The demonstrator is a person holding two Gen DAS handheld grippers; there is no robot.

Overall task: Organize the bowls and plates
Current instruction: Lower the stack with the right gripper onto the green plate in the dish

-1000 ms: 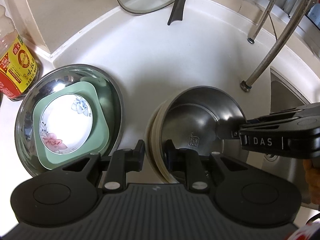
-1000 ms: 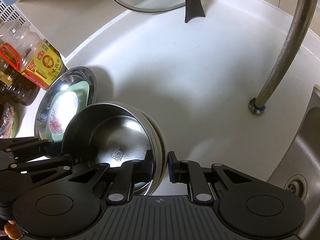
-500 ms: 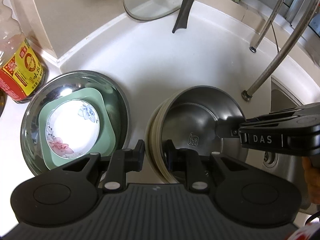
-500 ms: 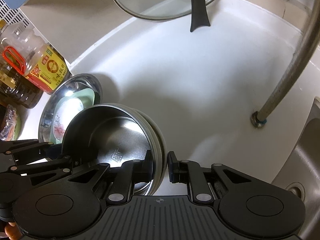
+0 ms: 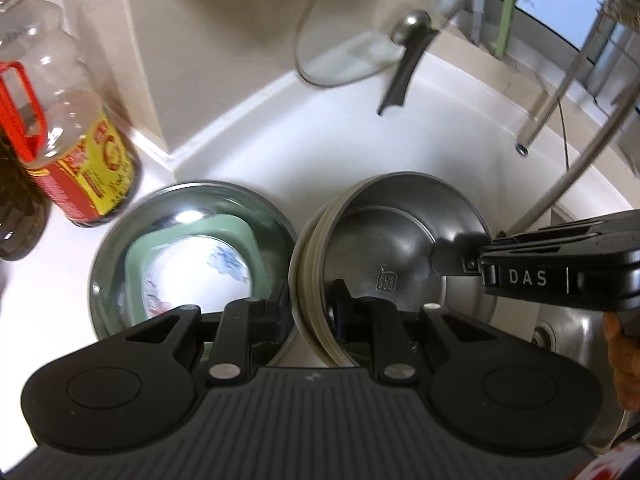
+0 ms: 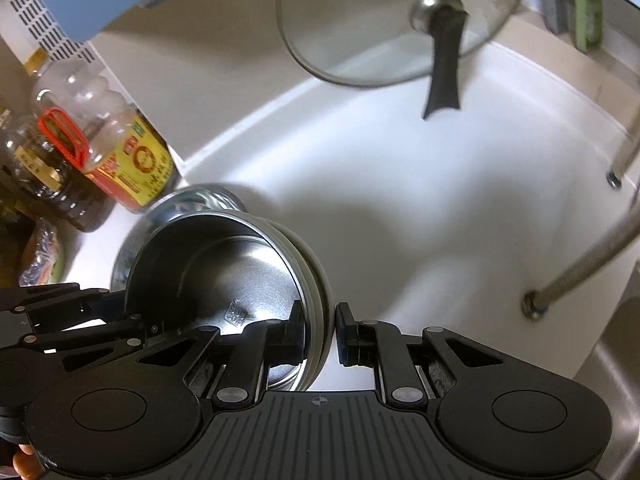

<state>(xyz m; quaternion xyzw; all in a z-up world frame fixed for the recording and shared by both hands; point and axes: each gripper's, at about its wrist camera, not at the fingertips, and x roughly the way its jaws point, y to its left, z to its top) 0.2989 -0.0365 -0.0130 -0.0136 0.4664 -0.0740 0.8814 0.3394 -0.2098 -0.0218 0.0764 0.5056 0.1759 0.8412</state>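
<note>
A steel bowl (image 5: pixel 392 240) sits nested in a stack of beige bowls (image 5: pixel 308 272), and the stack hangs tilted above the white counter. My left gripper (image 5: pixel 310 304) is shut on the stack's left rim. My right gripper (image 6: pixel 320 324) is shut on the opposite rim, and its black body (image 5: pixel 560 276) shows at the right of the left wrist view. The same steel bowl (image 6: pixel 224 272) fills the lower left of the right wrist view, with the left gripper (image 6: pixel 80 320) beside it. Left of the stack a wide steel basin (image 5: pixel 120 248) holds a green square plate (image 5: pixel 248 252) and a white floral dish (image 5: pixel 192 276).
Oil bottles (image 5: pixel 80 152) stand at the left by the wall. A glass pot lid (image 5: pixel 348 52) with a black handle leans at the back. Metal hoses (image 5: pixel 560 184) rise at the right beside the steel sink (image 6: pixel 616 360). White counter (image 6: pixel 400 200) lies open behind the stack.
Both grippers have risen with the bowl stack still held between them. The stack now hangs next to the steel basin's right edge, and more of the back wall shows.
</note>
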